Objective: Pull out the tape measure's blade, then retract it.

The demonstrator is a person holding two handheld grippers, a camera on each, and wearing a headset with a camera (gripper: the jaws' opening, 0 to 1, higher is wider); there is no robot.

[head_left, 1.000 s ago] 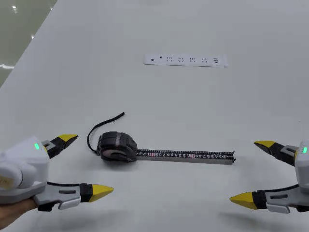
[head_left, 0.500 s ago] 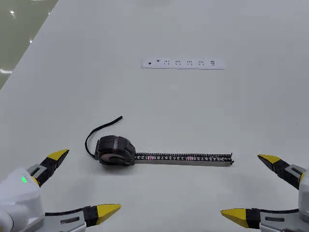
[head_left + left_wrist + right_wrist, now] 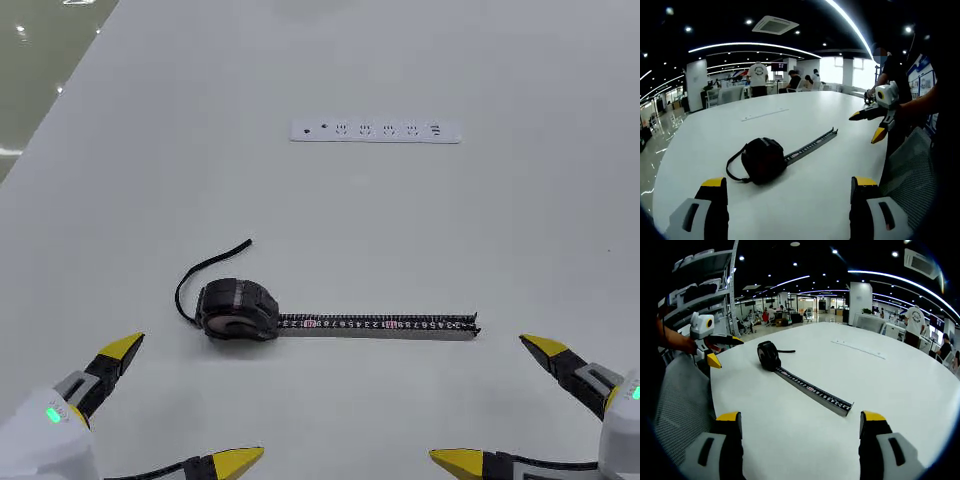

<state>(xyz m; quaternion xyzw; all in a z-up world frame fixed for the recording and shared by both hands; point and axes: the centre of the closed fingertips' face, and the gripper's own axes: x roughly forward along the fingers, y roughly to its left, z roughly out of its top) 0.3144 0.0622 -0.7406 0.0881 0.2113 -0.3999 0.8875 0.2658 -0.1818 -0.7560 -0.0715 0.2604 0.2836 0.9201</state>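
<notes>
Left hand-held gripper and right hand-held gripper are hovering open, empty, bottom corners; I'd be steadying the tape measure while guiding its blade back slowly.

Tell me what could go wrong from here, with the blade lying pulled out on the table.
1. Nothing holds the case: the left gripper and right gripper are both open and apart from it, so it may slide when pushed.
2. The blade lies free on the table; once released, it could whip back fast.
3. The loose strap might snag a jaw.
</notes>
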